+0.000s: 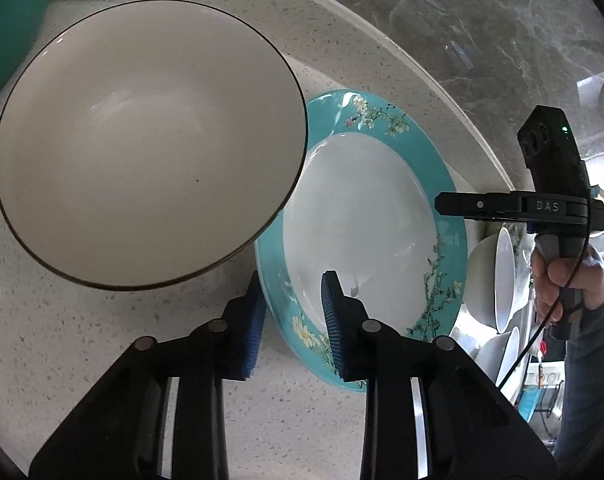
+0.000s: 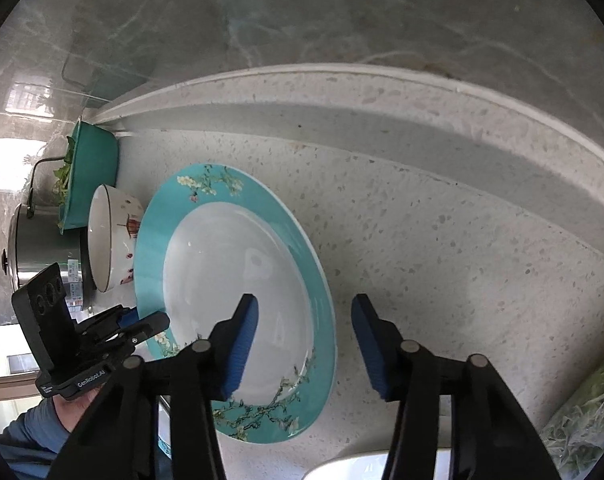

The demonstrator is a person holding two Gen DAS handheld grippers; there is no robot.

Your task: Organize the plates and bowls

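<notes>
A teal-rimmed floral plate [image 1: 442, 184] lay flat on the table, touching a white dark-rimmed bowl [image 1: 149, 140].

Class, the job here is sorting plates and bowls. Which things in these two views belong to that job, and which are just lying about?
Belong to the job:
teal-rimmed plate
large white bowl
left gripper
right gripper
white bowls on edge

Just lying about:
steel pot
green basin of leaves
bag of greens
</notes>
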